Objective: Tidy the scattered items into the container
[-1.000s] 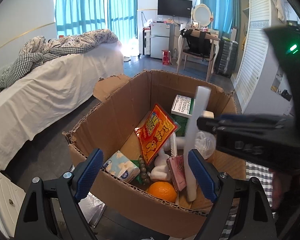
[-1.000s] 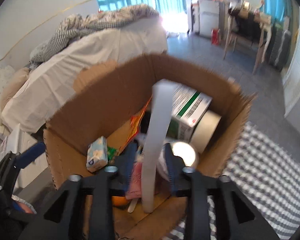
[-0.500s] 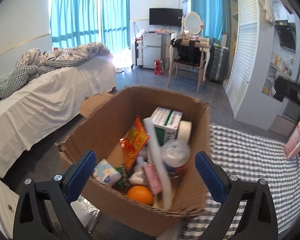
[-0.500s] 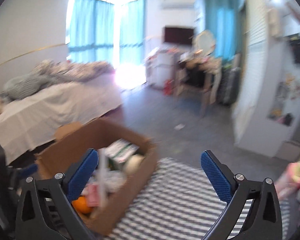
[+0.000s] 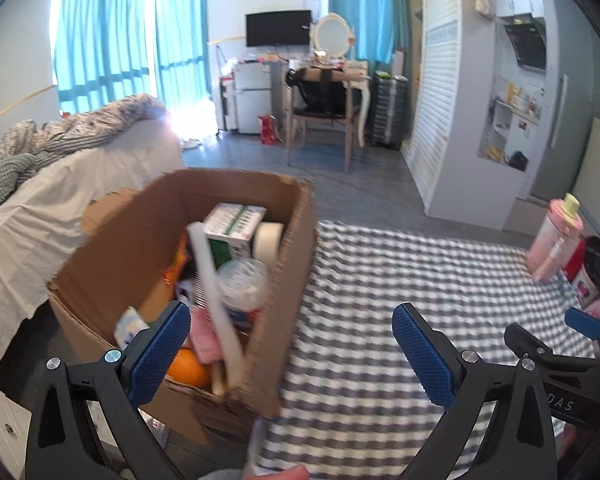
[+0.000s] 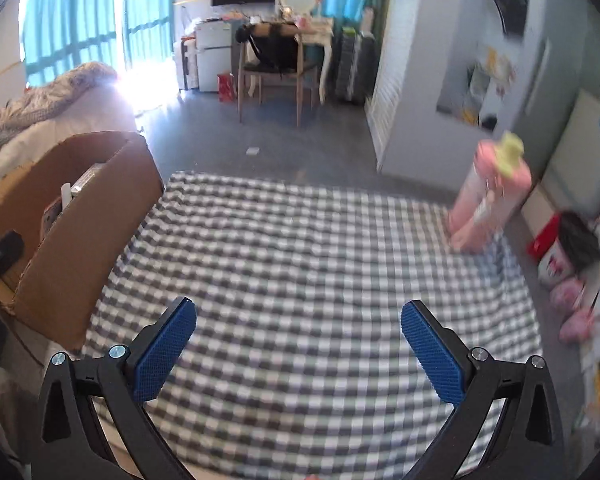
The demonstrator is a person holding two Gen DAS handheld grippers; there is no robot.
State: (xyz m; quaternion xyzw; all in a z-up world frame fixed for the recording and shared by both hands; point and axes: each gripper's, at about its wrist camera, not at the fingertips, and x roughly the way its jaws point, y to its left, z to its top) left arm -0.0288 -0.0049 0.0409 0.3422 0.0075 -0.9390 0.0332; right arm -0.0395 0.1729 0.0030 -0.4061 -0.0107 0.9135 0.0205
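Box (image 5: 292,280) sits at the table's (image 5: 380,280) 9 o'clock edge, bed (image 5: 60,200) beyond it at 10. In the box: carton (image 5: 232,224) and tape roll (image 5: 268,238) at the 12 o'clock wall, tub (image 5: 242,284) before them, long stick (image 5: 212,288) leaning from 12 down to 6, orange (image 5: 188,366) at 6. Bottle (image 6: 492,188) stands at the table's 2 o'clock corner, bag (image 6: 580,240) just right of it. Chair (image 5: 324,120) and fridge (image 5: 252,100) well behind at 12.
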